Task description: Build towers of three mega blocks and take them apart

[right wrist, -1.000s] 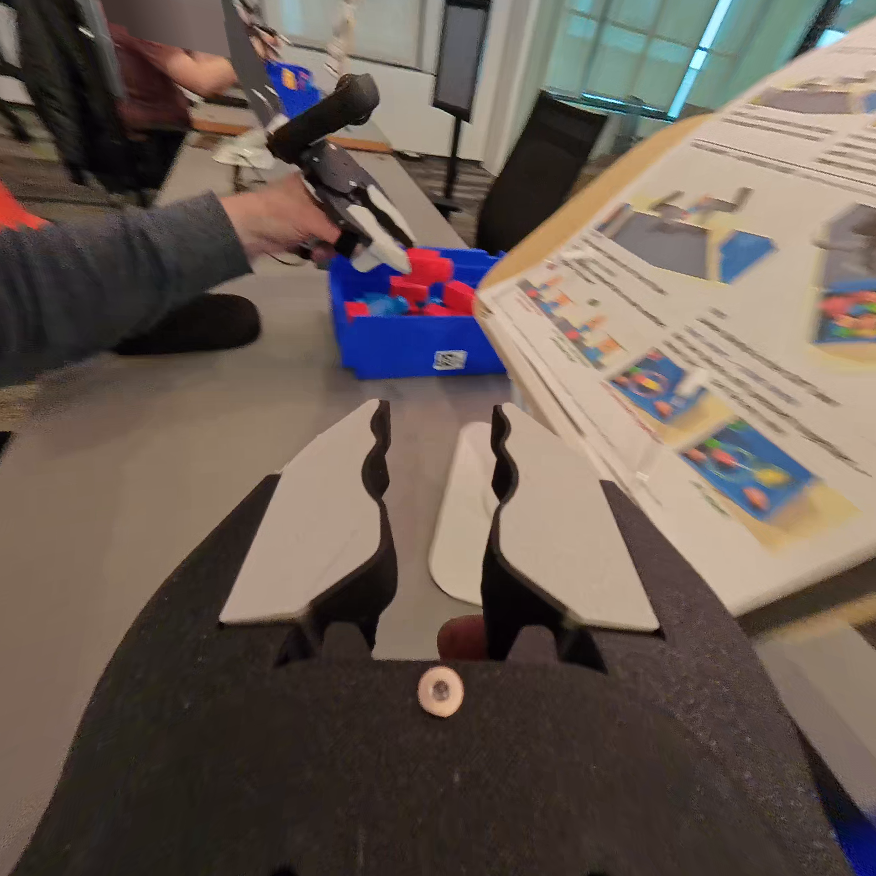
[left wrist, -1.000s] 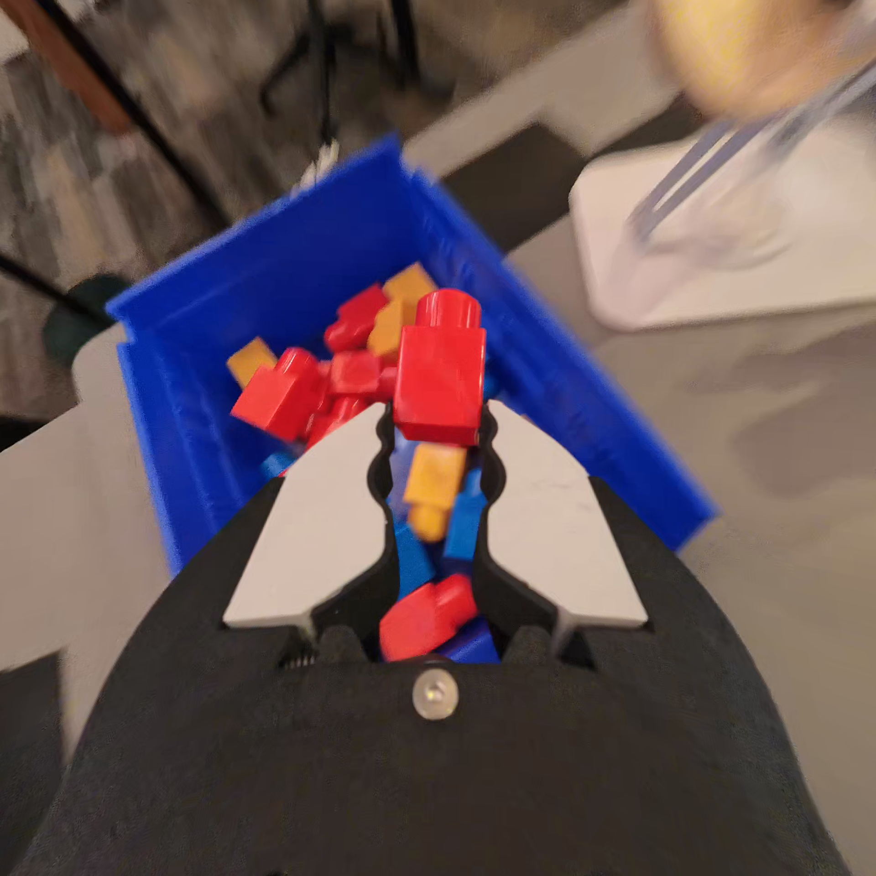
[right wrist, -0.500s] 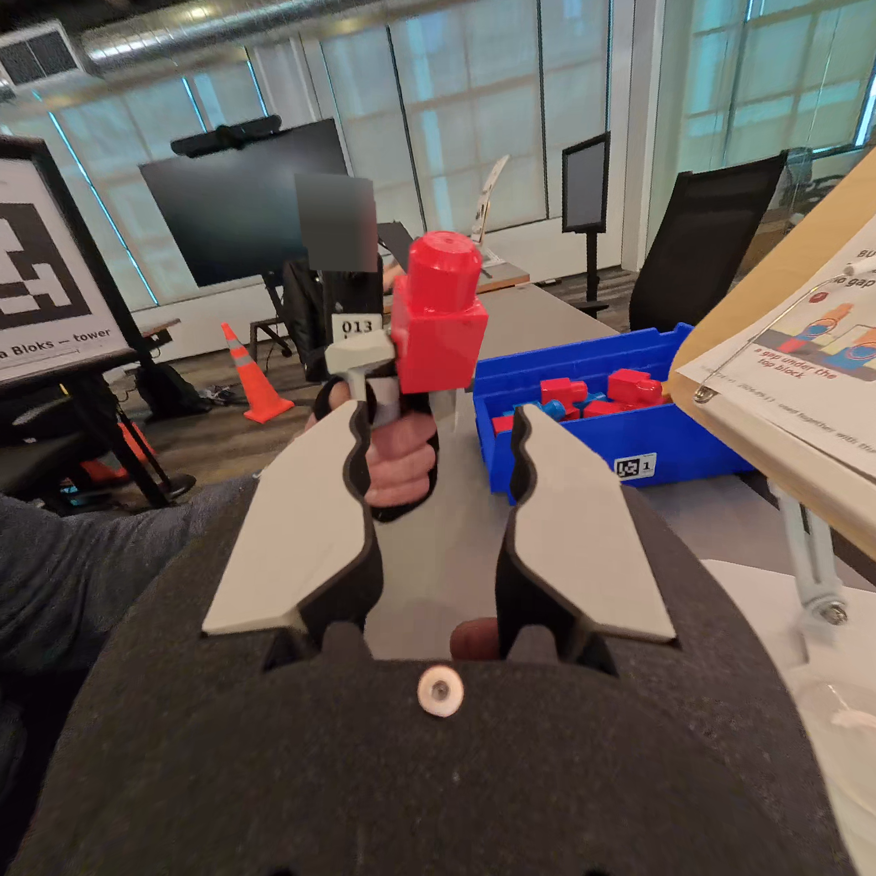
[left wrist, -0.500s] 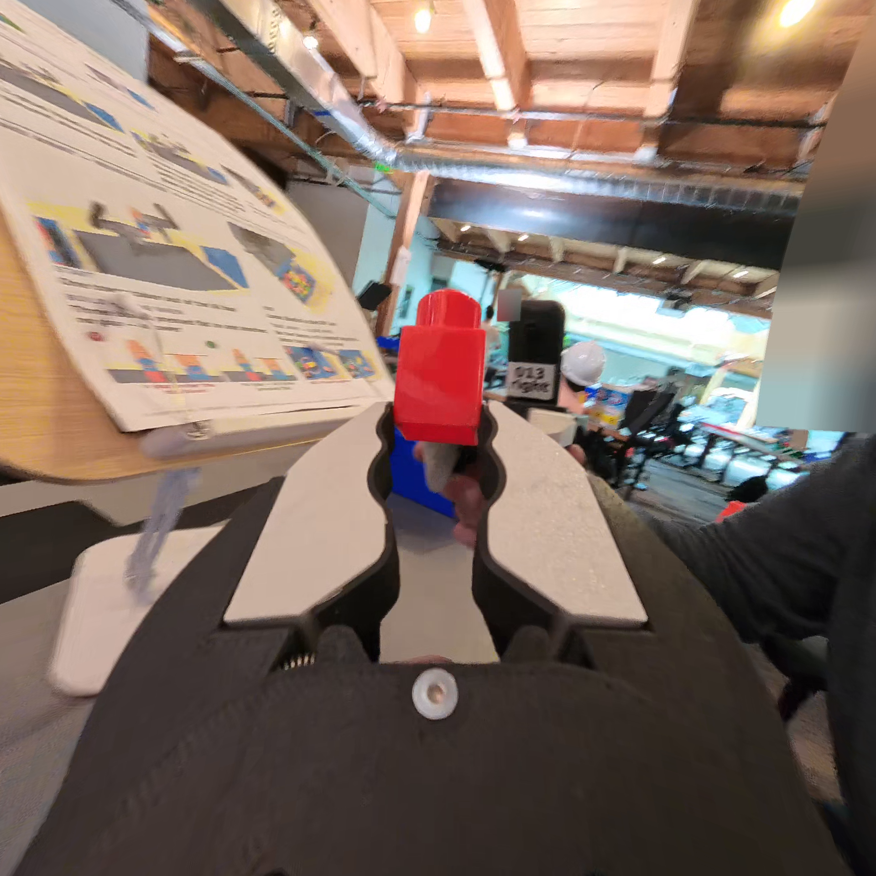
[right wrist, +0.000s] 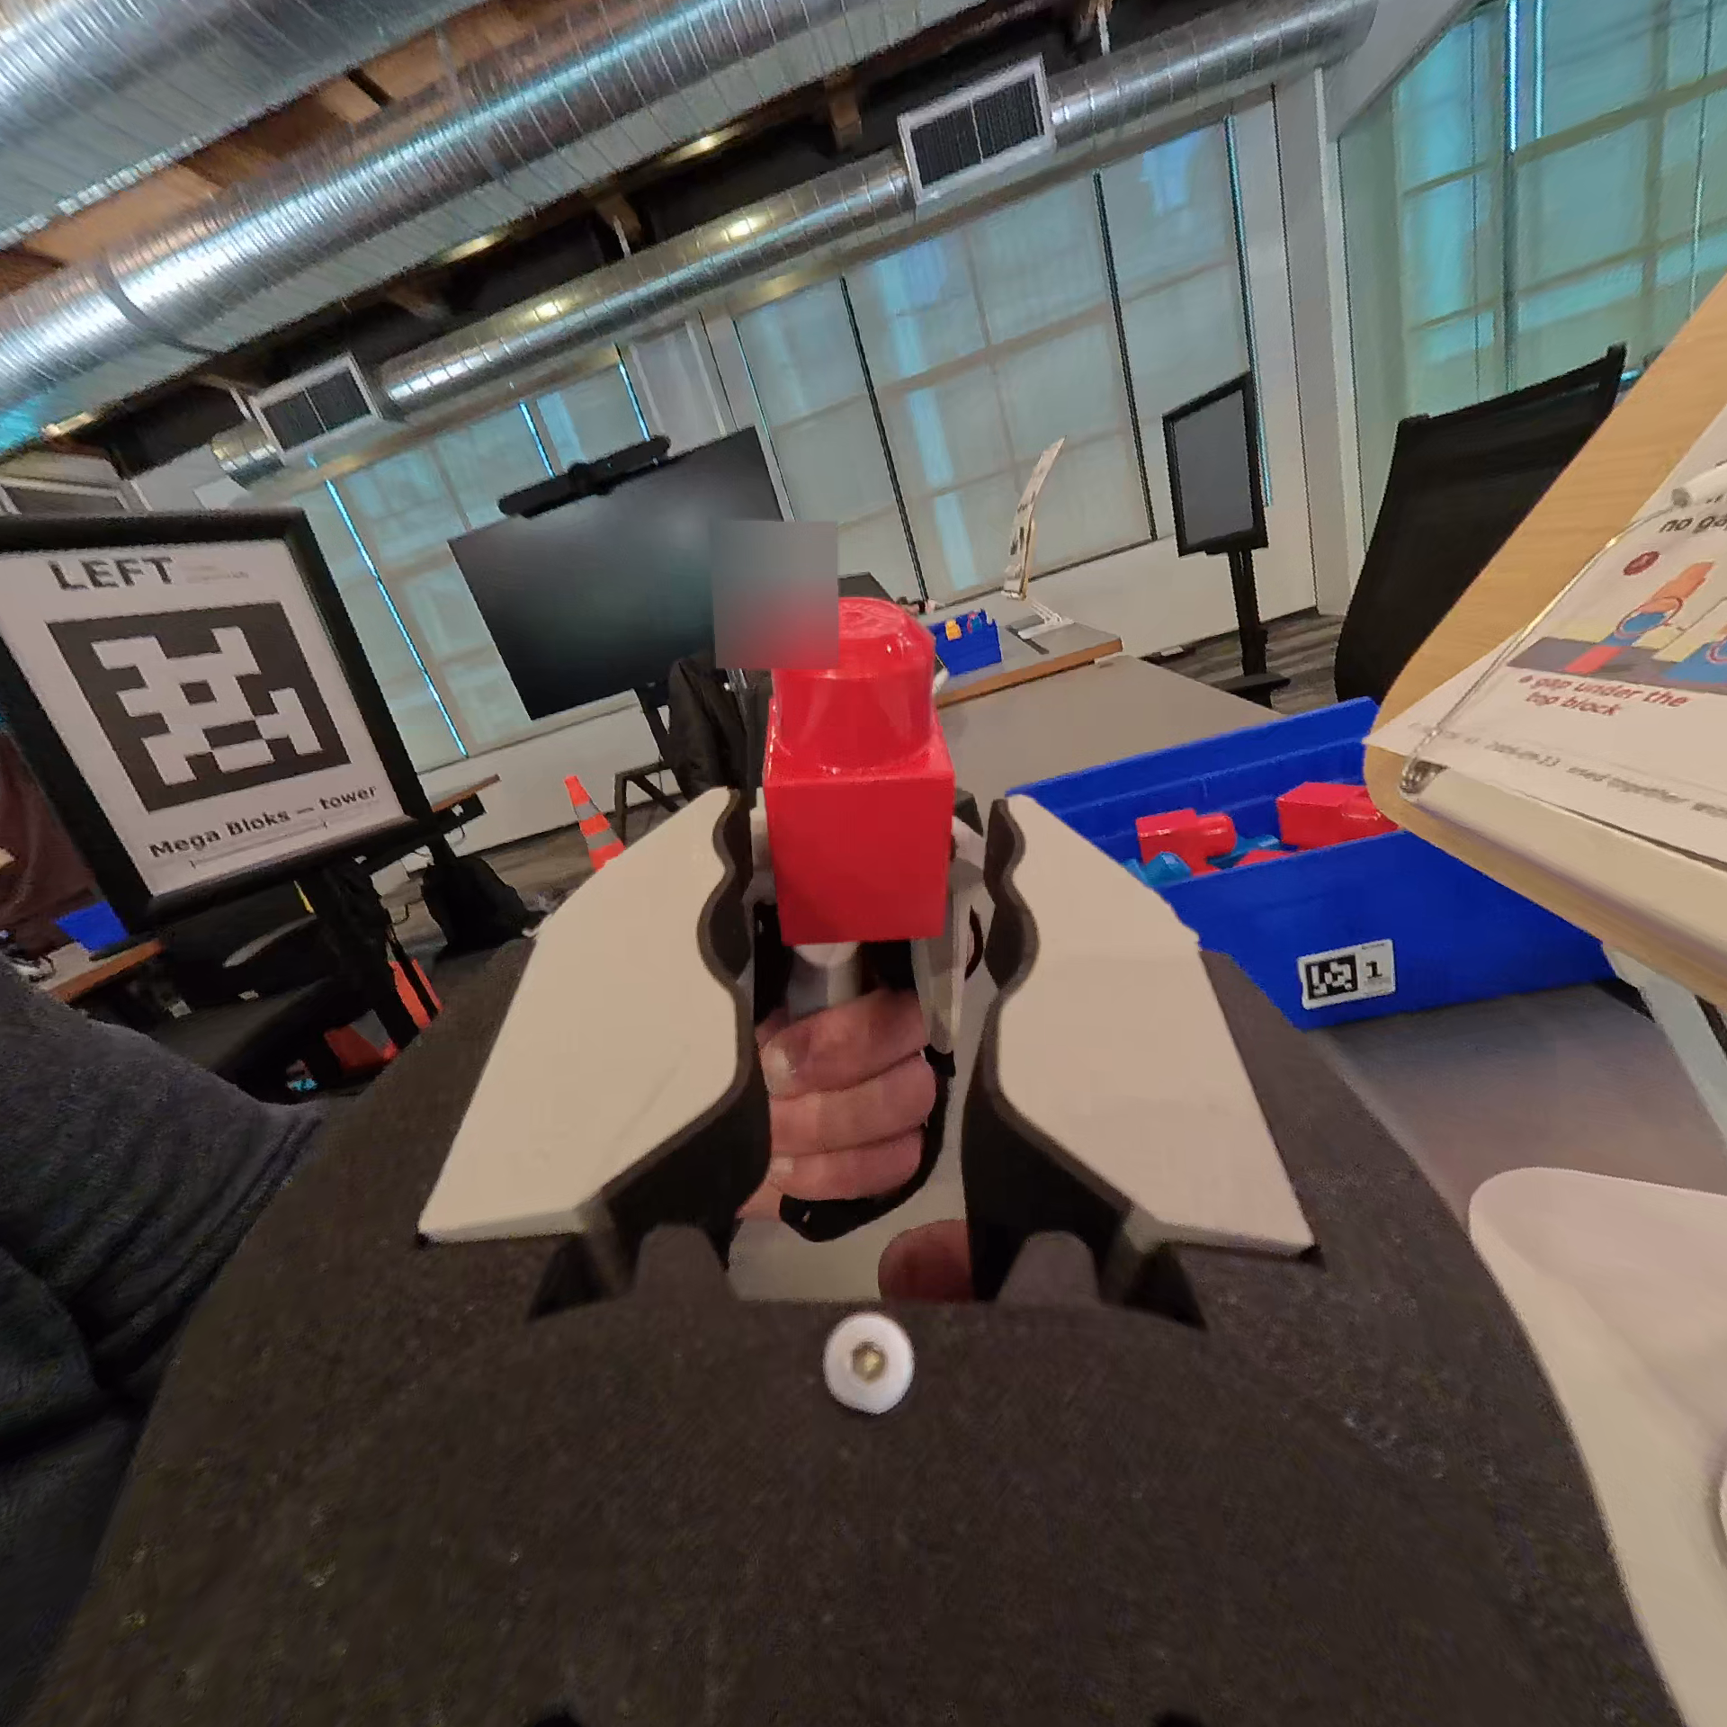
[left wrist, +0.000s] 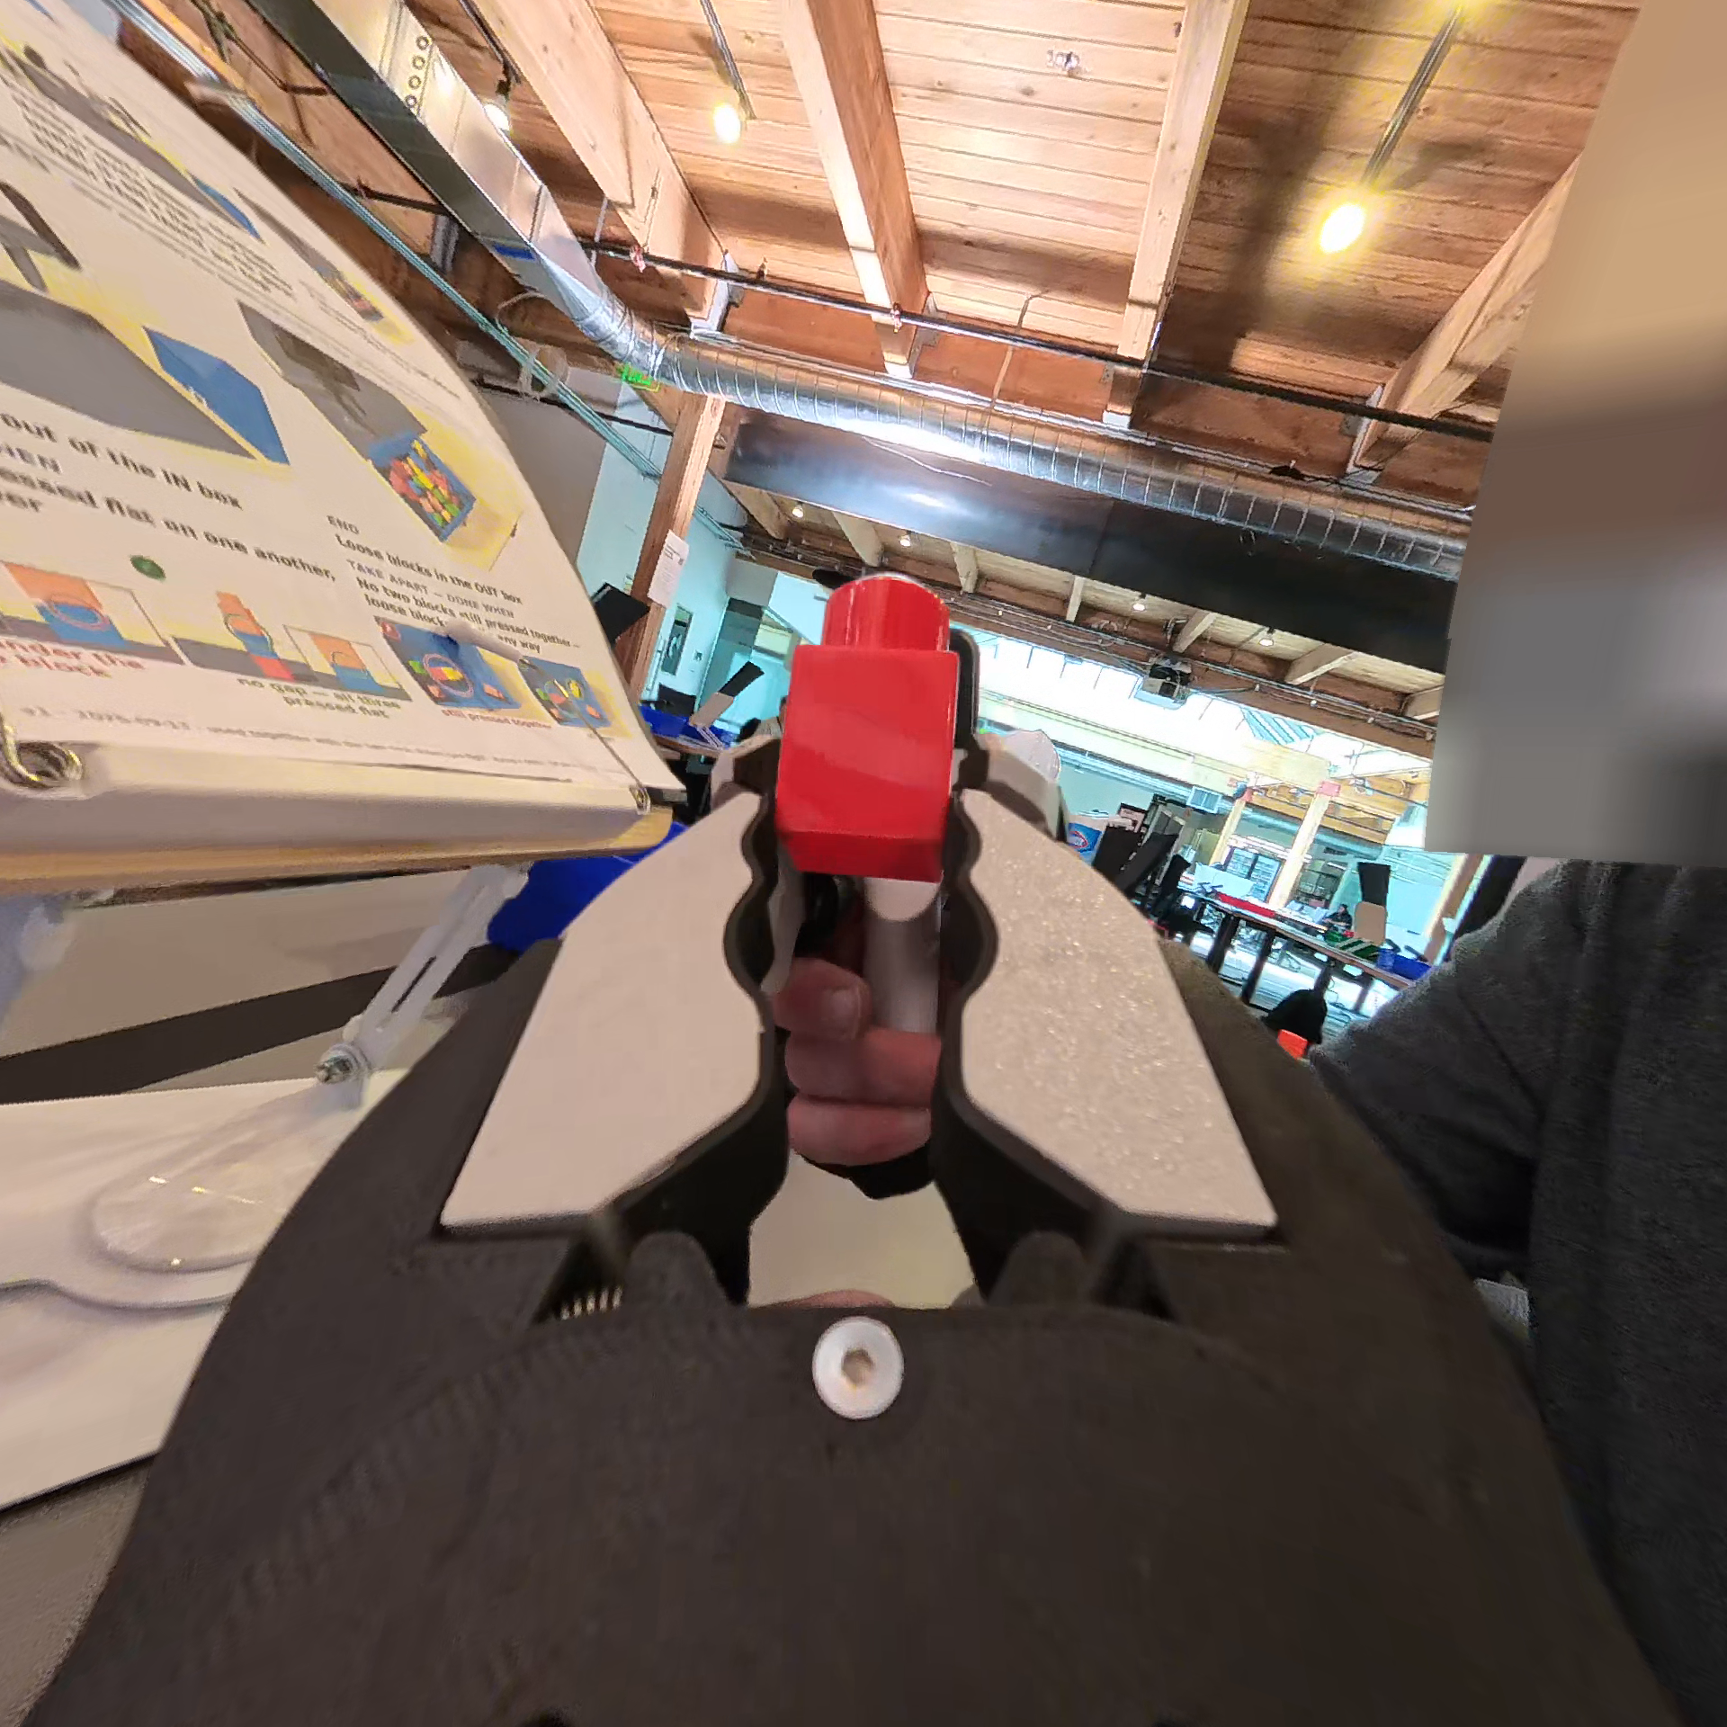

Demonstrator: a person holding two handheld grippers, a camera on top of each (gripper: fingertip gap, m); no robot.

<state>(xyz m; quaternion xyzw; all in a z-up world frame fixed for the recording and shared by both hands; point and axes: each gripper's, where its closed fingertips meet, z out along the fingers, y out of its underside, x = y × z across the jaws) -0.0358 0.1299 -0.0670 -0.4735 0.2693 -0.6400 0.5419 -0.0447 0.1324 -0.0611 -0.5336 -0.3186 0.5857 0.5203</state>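
Note:
My left gripper [left wrist: 860, 822] is shut on a red mega block [left wrist: 864, 748] and holds it in the air, stud up. My right gripper [right wrist: 864, 822] faces it, open. The right gripper's fingers stand on either side of the same red block [right wrist: 855, 841] with small gaps, not touching. In the right wrist view, the left gripper's grey fingers [right wrist: 822, 972] and the hand holding it [right wrist: 841, 1093] show below the block. A blue bin [right wrist: 1402, 916] on the grey table [right wrist: 1448, 1075] holds loose red blocks [right wrist: 1182, 832] and blue ones.
A tilted instruction board [left wrist: 280, 561] on a white stand base [left wrist: 140, 1262] sits close by; in the right wrist view the board [right wrist: 1589, 701] overhangs the bin. A framed marker sign [right wrist: 187, 710] stands at the left. A grey sleeve [left wrist: 1542, 1215] is at the right. Both grippers' tips are close together, under 4 cm apart.
My left gripper lifted the red block from over the bin and turned to face my right gripper. My right gripper rose, opened wider and moved in around the block.

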